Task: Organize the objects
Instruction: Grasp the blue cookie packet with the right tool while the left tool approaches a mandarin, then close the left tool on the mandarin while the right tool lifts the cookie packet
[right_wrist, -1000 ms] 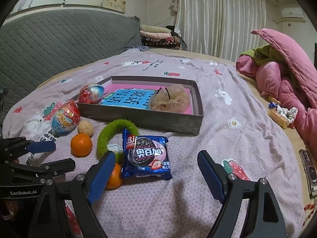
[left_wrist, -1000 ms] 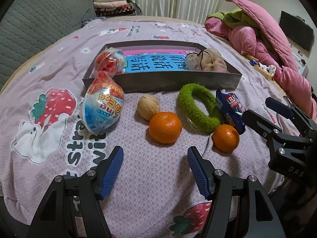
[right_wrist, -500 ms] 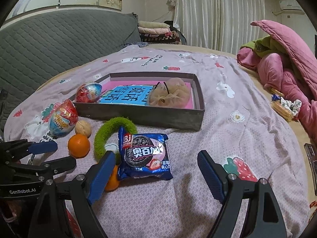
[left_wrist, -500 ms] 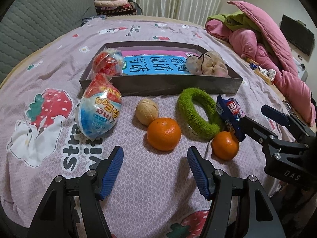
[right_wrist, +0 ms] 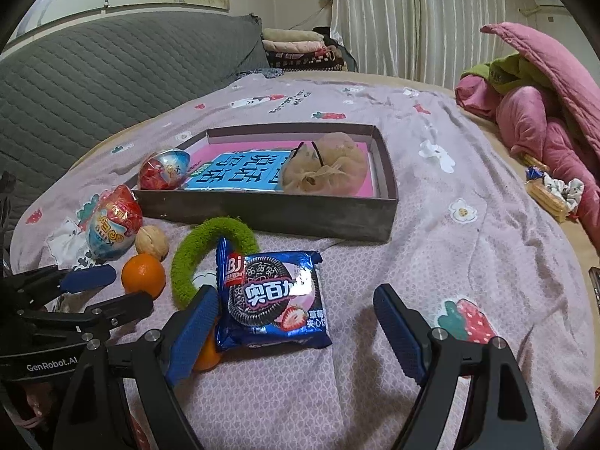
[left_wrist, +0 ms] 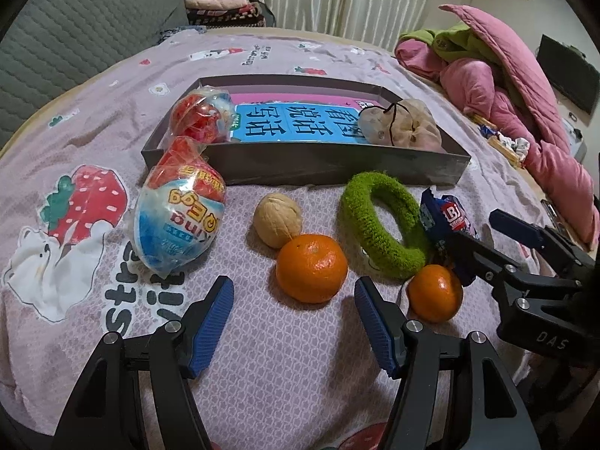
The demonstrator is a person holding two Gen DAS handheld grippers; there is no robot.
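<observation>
Jaws on both grippers stand wide apart and grip nothing: the left gripper (left_wrist: 294,318) hovers low over the bed (left_wrist: 281,375) just short of the nearer orange (left_wrist: 312,268), and the right gripper (right_wrist: 296,332) sits with the cookie packet (right_wrist: 272,300) between its fingers. The step in hand looks like picking up loose items for the box, so the left should drop straight over the orange and close around its widest part, without nudging the walnut (left_wrist: 277,219) touching it behind; the right should pinch the packet by its flat sides, lightly, as the cookies could crack. Beside these lie a second orange (left_wrist: 435,292), a green ring (left_wrist: 382,223) and a wrapped toy egg (left_wrist: 180,217). Farther back, the shallow dark box (left_wrist: 307,163) holds a book (left_wrist: 296,122), another wrapped egg (left_wrist: 198,118) and a beige mesh pouch (left_wrist: 399,127).
</observation>
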